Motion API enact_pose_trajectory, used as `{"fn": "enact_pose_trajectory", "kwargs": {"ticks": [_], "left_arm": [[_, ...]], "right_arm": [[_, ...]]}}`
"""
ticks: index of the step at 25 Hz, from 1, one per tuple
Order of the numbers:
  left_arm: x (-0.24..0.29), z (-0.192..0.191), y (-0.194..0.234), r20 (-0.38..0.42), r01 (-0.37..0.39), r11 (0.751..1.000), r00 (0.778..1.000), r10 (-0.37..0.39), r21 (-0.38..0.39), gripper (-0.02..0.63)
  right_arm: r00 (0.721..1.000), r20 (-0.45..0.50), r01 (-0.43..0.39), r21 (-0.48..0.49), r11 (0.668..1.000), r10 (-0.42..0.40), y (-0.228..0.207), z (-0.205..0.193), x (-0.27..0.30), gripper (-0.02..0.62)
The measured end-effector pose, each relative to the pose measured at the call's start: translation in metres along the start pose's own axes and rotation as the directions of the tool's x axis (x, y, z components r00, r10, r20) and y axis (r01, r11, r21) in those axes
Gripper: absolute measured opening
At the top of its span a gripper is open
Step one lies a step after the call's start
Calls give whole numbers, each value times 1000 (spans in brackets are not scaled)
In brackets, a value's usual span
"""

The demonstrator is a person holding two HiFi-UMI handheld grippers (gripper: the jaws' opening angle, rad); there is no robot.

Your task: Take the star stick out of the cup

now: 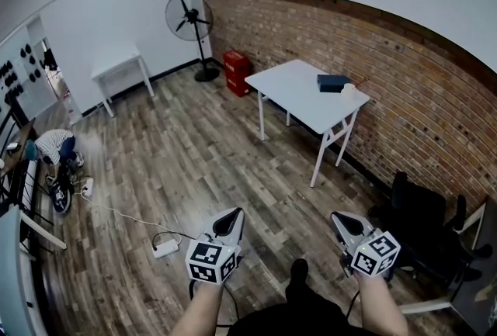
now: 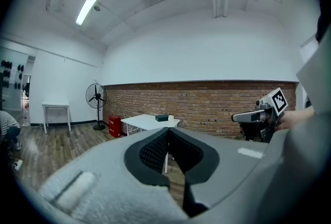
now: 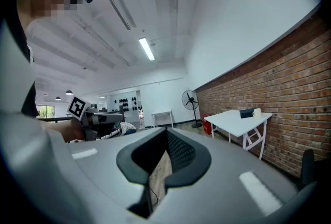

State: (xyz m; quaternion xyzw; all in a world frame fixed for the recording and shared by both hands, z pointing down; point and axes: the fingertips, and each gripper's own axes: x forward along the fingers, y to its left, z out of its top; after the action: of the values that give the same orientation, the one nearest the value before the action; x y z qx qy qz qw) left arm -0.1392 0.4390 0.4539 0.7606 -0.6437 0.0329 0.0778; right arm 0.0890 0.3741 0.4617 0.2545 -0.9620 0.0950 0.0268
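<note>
On the white table (image 1: 295, 90), at the corner nearest the brick wall (image 1: 404, 71), stands a small white cup (image 1: 349, 88), with a dark box (image 1: 332, 82) just beside it along the wall-side edge; from this far off the cup is too small to show whether a star stick stands in it. Both grippers are well apart from that table, held low over the wood floor (image 1: 194, 164) in front of the person. In the head view the left gripper (image 1: 231, 219) and the right gripper (image 1: 342, 222) point forward side by side, each with its marker cube toward the wrist. The left gripper view looks along that gripper's own jaws, which are pressed together at the tips with nothing between them, and the table with the cup (image 2: 170, 118) shows beyond them. The right gripper view shows its jaws likewise brought together and empty, with the cup (image 3: 257, 112) on the table's far end at the right. A standing fan (image 1: 189, 19) and red crates (image 1: 236, 67) sit by the far wall, a smaller white table (image 1: 118, 63) stands at the left, a black chair (image 1: 423, 226) is near the right gripper, a power strip (image 1: 165, 249) lies on the floor, and a person (image 1: 54, 147) crouches at the left edge of the room.
</note>
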Motion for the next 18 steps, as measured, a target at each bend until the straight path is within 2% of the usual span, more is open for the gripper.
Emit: {"fn": "enact_pose_trajectory", "kwargs": {"ticks": [11, 18], "left_arm": [[133, -3, 36, -81, 19, 999, 996, -21, -29, 8], [234, -5, 34, -146, 58, 998, 987, -63, -33, 8]], "right_arm": [[997, -80, -5, 82, 997, 11, -103, -16, 89, 0], [993, -116, 15, 123, 992, 0, -184, -21, 121, 0]]}}
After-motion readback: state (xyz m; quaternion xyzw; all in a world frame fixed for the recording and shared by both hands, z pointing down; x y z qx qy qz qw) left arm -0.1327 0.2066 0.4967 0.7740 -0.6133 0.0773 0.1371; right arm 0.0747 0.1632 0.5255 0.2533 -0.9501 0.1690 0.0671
